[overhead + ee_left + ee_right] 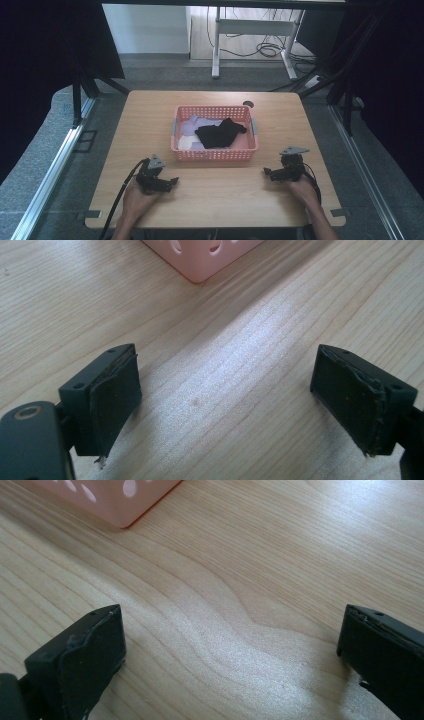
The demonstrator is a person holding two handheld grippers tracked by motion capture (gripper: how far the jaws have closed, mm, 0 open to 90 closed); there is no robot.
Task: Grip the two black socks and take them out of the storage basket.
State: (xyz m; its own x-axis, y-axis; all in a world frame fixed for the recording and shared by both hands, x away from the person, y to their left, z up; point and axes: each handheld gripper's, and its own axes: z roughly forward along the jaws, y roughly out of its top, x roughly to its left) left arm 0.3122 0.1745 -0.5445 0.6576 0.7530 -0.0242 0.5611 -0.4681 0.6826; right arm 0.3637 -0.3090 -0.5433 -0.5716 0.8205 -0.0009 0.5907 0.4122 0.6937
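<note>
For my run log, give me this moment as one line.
left claw: open, empty, low over table | right claw: open, empty | pink basket: mid-table, holds black cloth over pale clothes | nothing grasped

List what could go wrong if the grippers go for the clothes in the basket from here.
1. The black garment lies on top of lighter clothes; grabbing it may drag those along.
2. The pink basket looks light; a pull could slide or tip it.
3. Both grippers, left and right, reaching in together might collide.

A black garment hides much of the pale clothes in the pink basket; both gripper views crop that basket to a corner.
</note>
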